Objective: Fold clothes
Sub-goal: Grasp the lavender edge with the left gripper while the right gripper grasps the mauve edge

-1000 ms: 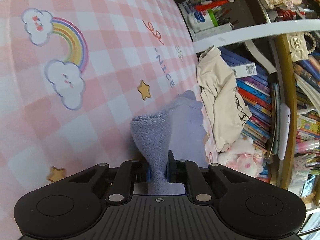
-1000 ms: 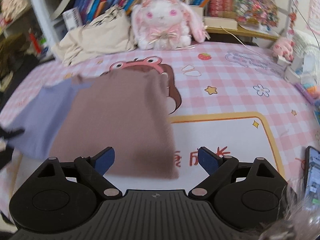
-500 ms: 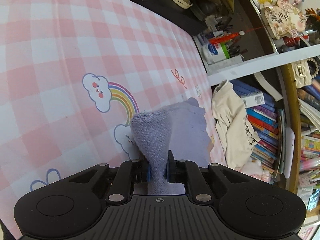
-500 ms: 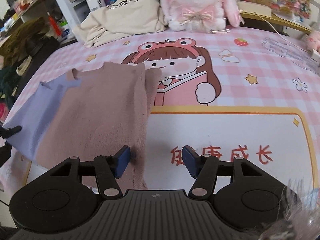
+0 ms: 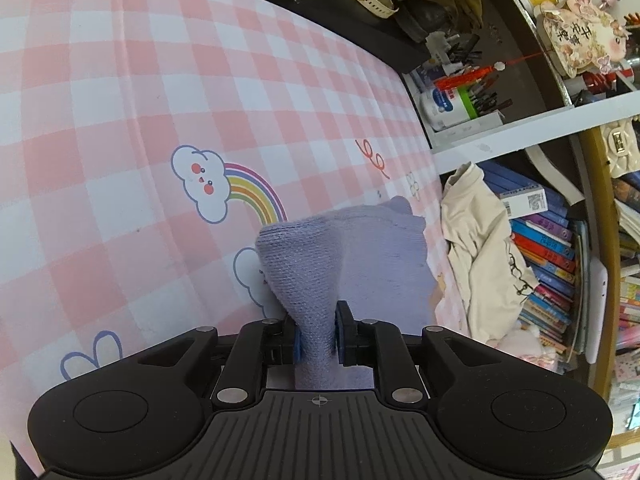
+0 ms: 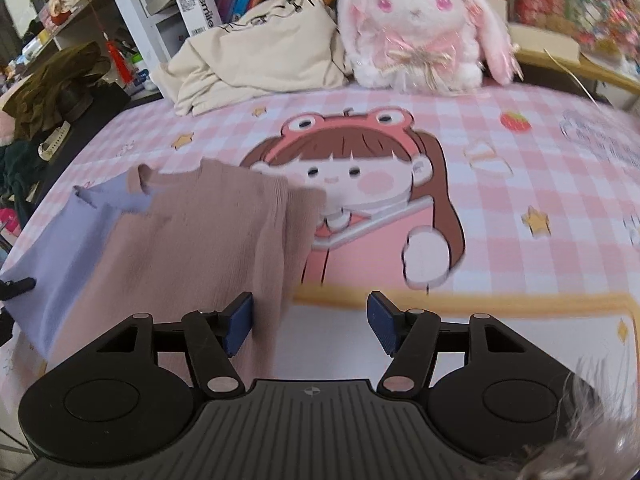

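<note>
A: While the left gripper (image 5: 316, 334) is clamped, what sits between its pads?

B: A pinched fold of the lavender knit garment (image 5: 320, 276). Cloth rises from the pinch and fans out toward 12 o'clock in the left wrist view, over the pink checked sheet (image 5: 120, 120). Rainbow-and-cloud print (image 5: 224, 188) lies at about 10 o'clock from the pinch.

A: Right gripper (image 6: 310, 322)?

B: Released; jaws stand wide apart, nothing between them. Its left blue pad (image 6: 239, 322) sits over the right edge of the dusty-pink knit garment (image 6: 200, 240); contact cannot be judged, that edge is blurred. Right pad hangs over bare sheet.

A: Garment positions, right wrist view?

B: Dusty-pink piece spreads from the gripper toward 11 o'clock, collar end farthest. The lavender piece lies under it, showing along its left side at 9 to 10 o'clock. Whether they are two garments or one two-tone item, cannot tell.

A: Surroundings?

B: Frog-hat girl print (image 6: 352, 184) at 12 o'clock, just beside the pink garment's right edge. Plush rabbit (image 6: 420, 28) beyond it at 1 o'clock; crumpled cream garment (image 6: 256, 48) at 11 o'clock, touching the rabbit's left side. Bookshelf (image 5: 552, 248) at 3 o'clock in the left wrist view.
</note>
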`<state>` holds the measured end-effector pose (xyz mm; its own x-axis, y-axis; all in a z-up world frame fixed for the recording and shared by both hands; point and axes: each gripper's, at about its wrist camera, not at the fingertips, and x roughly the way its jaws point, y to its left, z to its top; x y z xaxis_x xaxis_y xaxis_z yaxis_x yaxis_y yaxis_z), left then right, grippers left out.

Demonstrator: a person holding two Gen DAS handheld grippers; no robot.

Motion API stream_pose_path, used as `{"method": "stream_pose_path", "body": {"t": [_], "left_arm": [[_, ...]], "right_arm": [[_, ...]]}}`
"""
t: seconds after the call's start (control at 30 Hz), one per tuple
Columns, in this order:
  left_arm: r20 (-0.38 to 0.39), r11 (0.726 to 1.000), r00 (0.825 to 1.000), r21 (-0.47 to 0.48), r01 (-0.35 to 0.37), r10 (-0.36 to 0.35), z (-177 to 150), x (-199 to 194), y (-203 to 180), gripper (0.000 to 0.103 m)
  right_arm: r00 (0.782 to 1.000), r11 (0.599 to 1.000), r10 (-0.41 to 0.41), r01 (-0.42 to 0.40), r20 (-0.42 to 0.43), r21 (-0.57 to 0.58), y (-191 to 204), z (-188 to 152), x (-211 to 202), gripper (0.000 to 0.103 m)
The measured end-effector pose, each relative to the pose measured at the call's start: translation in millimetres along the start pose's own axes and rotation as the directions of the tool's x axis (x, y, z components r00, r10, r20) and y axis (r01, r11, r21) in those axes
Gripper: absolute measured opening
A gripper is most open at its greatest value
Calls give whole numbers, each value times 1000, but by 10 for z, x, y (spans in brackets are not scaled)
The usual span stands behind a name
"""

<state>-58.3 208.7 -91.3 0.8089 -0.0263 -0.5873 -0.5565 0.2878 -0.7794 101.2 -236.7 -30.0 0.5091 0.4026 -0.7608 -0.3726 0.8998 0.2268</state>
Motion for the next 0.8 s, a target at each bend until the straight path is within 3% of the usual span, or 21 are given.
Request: {"method": "stream_pose_path", "body": {"t": [0.2, 0.33, 0.53, 0.63, 0.8], "left_arm": [[39, 994, 997, 87, -70, 67, -64, -22, -148, 18], [69, 985, 994, 147, -95, 86, -120, -50, -250, 17], [123, 963, 991, 256, -80, 50, -242, -168, -480, 12], [149, 948, 988, 309, -75, 30, -303, -227, -595, 10], [156, 913, 984, 407, 15, -85, -509, -460, -1011, 9]], "right_arm": [[998, 1000, 0, -1, 57, 16, -110, 72, -46, 57], [996, 997, 67, -69, 50, 40, -138, 6, -160, 49], [985, 985, 170, -170, -26, -6, -96, -127, -147, 16], [982, 982, 186, -187, -32, -13, -109, -171, -117, 13], [975, 976, 218, -218, -46, 9, -187, -191, -44, 13]]}}
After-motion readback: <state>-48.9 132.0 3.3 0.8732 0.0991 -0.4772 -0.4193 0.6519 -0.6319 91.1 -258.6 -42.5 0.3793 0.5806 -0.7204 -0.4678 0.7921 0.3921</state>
